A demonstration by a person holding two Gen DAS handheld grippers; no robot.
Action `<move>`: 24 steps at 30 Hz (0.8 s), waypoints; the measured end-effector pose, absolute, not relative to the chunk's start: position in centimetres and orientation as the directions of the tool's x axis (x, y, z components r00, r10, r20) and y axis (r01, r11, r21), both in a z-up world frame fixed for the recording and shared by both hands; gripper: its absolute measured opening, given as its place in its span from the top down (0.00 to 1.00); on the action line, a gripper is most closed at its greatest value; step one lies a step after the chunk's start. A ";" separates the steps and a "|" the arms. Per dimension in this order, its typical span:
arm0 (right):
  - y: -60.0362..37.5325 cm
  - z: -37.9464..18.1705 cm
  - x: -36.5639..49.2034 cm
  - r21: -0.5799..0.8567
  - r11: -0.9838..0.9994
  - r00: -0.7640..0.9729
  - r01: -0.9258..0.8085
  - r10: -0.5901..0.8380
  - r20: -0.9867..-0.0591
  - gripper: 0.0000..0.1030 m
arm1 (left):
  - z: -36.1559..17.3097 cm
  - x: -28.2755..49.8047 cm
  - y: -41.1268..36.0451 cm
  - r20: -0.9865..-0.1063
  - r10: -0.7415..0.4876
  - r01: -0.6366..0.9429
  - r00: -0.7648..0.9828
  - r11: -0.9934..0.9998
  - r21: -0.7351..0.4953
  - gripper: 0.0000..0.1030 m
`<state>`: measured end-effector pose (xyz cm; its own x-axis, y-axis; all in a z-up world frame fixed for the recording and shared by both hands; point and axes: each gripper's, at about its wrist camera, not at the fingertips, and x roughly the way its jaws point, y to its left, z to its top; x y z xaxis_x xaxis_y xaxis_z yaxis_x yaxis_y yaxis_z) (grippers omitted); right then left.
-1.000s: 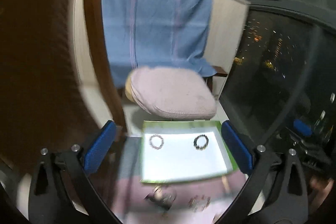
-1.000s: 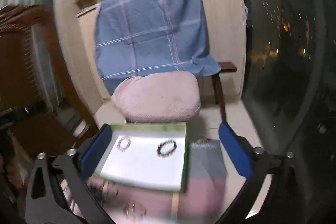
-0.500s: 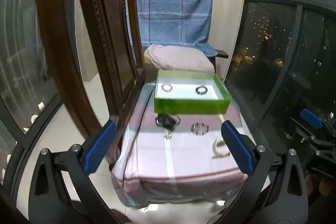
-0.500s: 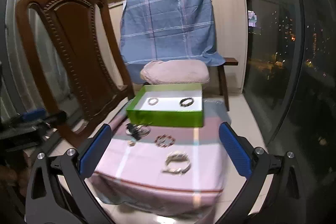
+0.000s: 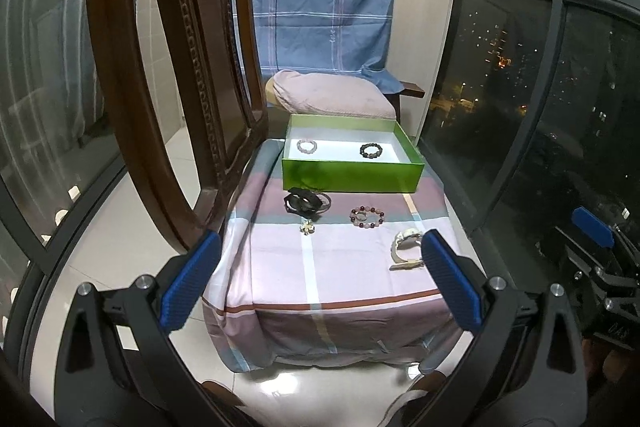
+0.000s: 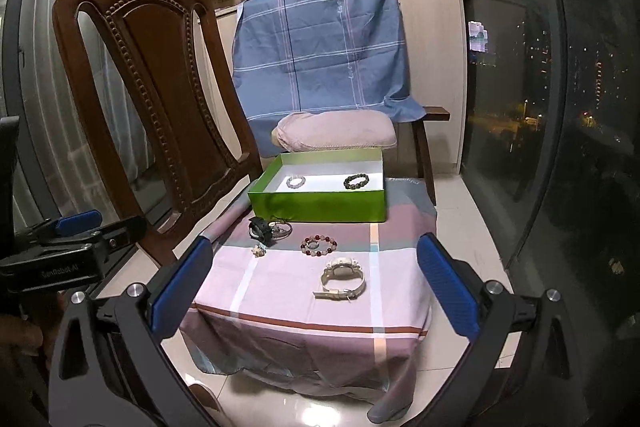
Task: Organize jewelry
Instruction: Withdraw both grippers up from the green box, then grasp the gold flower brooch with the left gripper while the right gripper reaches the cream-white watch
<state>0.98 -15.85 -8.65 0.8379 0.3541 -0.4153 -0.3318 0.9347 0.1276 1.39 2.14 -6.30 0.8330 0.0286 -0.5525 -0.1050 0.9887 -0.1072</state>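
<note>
A green box (image 5: 352,175) (image 6: 320,205) stands at the far end of a small cloth-covered table (image 5: 332,267) (image 6: 280,291). Inside lie a pale bead bracelet (image 5: 307,146) (image 6: 296,181) and a dark bead bracelet (image 5: 371,150) (image 6: 356,181). On the cloth lie a black watch (image 5: 304,201) (image 6: 262,227), a small charm (image 5: 307,227) (image 6: 259,250), a red-and-pink bead bracelet (image 5: 367,217) (image 6: 319,245) and a cream watch (image 5: 406,249) (image 6: 343,277). My left gripper (image 5: 320,283) and right gripper (image 6: 312,287) are open and empty, held back in front of the table's near edge.
A carved wooden chair (image 5: 172,67) (image 6: 148,99) stands left of the table. Behind the box are a pink cushion (image 5: 328,95) (image 6: 336,131) and a blue plaid cloth (image 5: 316,15) (image 6: 320,47). Dark windows (image 5: 540,107) (image 6: 560,87) run along the right.
Both grippers have pulled back from over the box; the whole table and the loose jewelry have come into view. Both stay open.
</note>
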 end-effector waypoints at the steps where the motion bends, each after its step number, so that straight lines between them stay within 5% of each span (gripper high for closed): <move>1: -15.8 -8.7 1.0 0.127 0.934 0.836 -0.333 0.355 -0.418 0.03 | -6.4 1.4 2.1 -0.552 0.028 -0.107 0.833 0.988 -0.110 0.04; 18: -16.0 -9.9 1.9 0.132 0.938 0.828 -0.321 0.346 -0.441 0.03 | -7.6 2.7 2.1 -0.581 0.019 -0.098 0.814 0.990 -0.105 0.04; 24: -16.7 -12.6 4.5 0.134 0.949 0.802 -0.287 0.314 -0.508 0.03 | -12.4 8.8 2.2 -0.641 0.023 -0.054 0.767 0.998 -0.028 0.05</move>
<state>4.55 -16.67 -12.64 0.8017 0.3142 -0.5084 -0.2869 0.9486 0.1337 8.85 2.16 -12.43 0.7672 0.0230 -0.6410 -0.0538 0.9981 -0.0285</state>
